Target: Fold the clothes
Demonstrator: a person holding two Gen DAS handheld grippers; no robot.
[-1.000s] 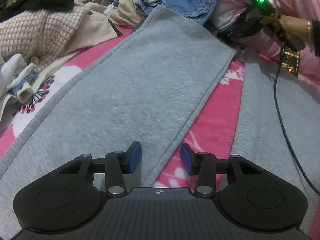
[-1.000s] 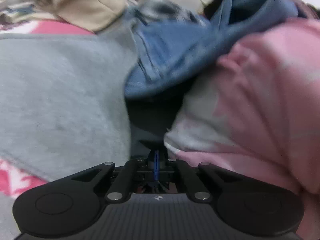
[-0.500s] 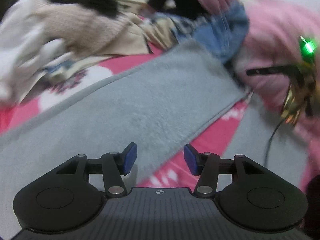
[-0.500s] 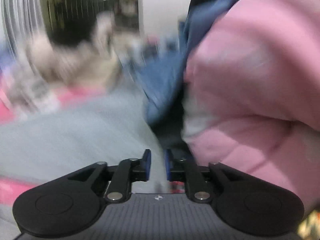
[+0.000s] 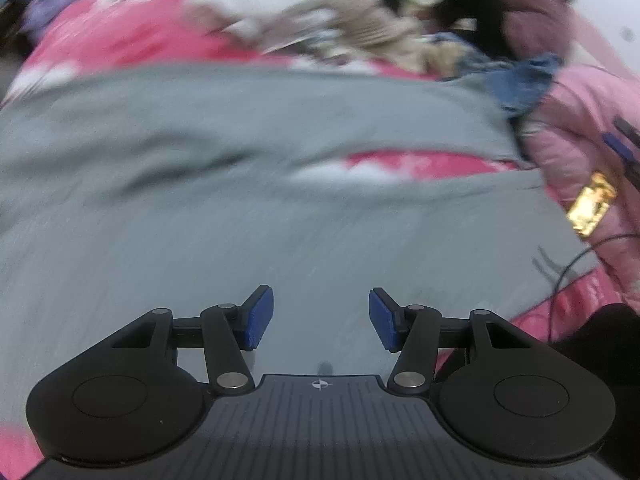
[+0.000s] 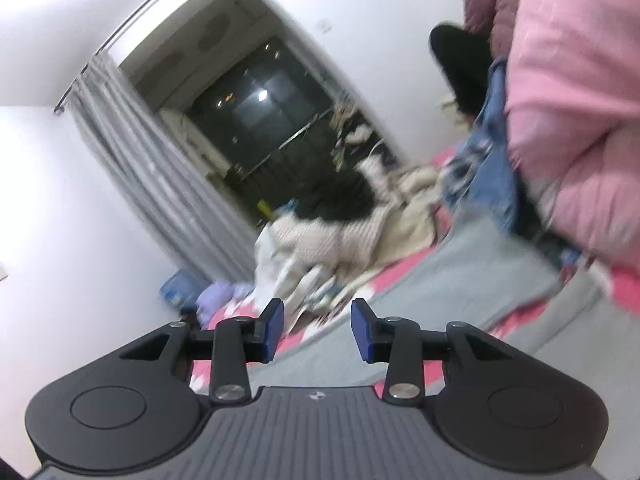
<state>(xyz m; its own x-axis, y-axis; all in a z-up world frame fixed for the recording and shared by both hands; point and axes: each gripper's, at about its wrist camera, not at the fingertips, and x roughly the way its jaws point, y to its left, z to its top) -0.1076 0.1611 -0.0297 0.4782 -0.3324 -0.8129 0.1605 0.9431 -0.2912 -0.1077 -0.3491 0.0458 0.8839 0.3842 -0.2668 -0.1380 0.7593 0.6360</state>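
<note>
Grey sweatpants (image 5: 248, 208) lie spread over a pink patterned bedspread (image 5: 120, 40), both legs visible with a pink strip between them. My left gripper (image 5: 321, 318) hovers over the grey fabric, open, with nothing between its blue pads. In the right wrist view my right gripper (image 6: 317, 330) is raised and rolled, pointing across the room; its jaws are opening and hold nothing. The grey sweatpants (image 6: 472, 280) lie below and to its right. The right gripper's blue fingertip (image 5: 618, 146) shows at the right edge of the left wrist view.
A heap of unfolded clothes (image 5: 320, 20), cream knit, black and white, lies at the bed's far side. Blue jeans (image 5: 524, 80) and a pink puffy jacket (image 6: 572, 112) sit beside the trouser legs. A cable (image 5: 568, 276) trails over the bed. A dark window (image 6: 260, 112) and curtain (image 6: 148, 168) stand beyond.
My right gripper went from shut to open and swung up, rolling away from the clothes towards the room. My left gripper swept sideways over the grey sweatpants and opened slightly wider.
</note>
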